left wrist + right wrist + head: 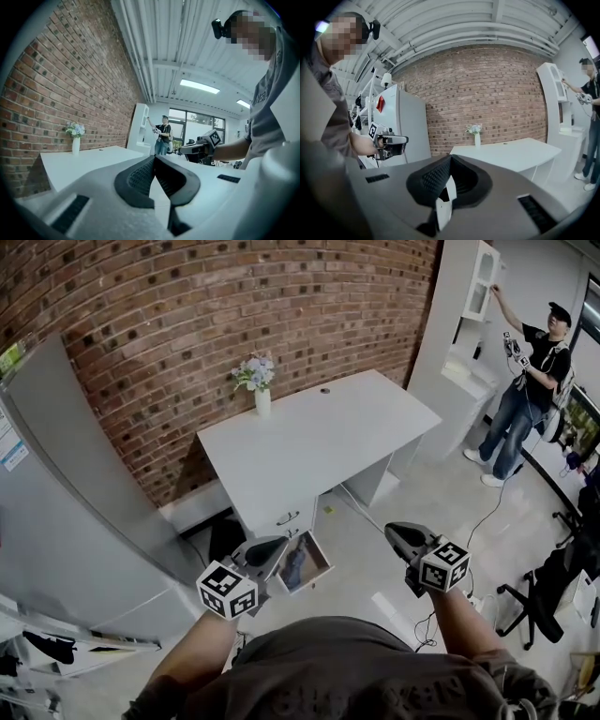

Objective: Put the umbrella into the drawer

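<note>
Below the white desk (309, 442) a drawer (322, 557) stands pulled out. A dark folded umbrella (294, 566) lies inside it. My left gripper (279, 544) is held up in front of me, just left of the drawer in the head view; its jaws are shut and hold nothing (154, 157). Over the floor to the right of the drawer, my right gripper (392, 530) is also shut and empty (450, 157). Each gripper shows in the other's view: the right gripper (187, 149) and the left gripper (399, 139).
A vase of flowers (262, 390) stands at the desk's back left, against the brick wall. A tall grey cabinet (66, 512) is on the left. A person (525, 395) reaches into a white cupboard (469, 296) at the back right. An office chair (544, 596) is at the right.
</note>
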`<state>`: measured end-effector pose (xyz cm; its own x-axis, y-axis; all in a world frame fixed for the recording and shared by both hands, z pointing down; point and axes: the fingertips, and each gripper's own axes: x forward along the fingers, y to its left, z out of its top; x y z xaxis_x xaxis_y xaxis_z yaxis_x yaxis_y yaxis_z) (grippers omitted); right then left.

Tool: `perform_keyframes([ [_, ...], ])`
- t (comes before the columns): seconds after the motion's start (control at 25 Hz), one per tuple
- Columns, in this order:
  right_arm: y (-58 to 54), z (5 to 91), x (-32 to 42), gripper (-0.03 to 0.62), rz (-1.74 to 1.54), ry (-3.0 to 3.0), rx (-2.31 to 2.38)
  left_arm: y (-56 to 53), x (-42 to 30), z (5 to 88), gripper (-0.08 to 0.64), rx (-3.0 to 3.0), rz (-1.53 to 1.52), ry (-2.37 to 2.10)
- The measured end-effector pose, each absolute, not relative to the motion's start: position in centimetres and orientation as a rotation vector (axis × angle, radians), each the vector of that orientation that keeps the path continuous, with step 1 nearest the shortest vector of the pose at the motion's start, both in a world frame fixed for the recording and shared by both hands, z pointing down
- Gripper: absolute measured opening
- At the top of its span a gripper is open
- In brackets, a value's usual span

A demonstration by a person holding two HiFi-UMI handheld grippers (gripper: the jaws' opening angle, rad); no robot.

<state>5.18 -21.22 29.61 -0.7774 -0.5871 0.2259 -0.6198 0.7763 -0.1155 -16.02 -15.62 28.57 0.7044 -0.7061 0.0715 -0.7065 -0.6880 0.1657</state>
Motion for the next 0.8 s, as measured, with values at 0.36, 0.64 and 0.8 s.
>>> perform_keyframes([
  [0.36,-20.6,29.3,5.8,-0.008,0.266,-2.784,0.976,-15.5,-15.3,28.7,0.005,2.744,0.018,-1.109],
  [0.64,-19.9,29.0,5.8,-0.008,0.257,-2.797,0.961,-15.1,-15.3,28.6,0.005,2.737,0.02,-1.116],
  [0.8,-19.8,28.9,6.0,-0.008,0.254,-2.798,0.971,-15.0,-15.2,28.8,0.005,2.734,0.017,-1.114],
])
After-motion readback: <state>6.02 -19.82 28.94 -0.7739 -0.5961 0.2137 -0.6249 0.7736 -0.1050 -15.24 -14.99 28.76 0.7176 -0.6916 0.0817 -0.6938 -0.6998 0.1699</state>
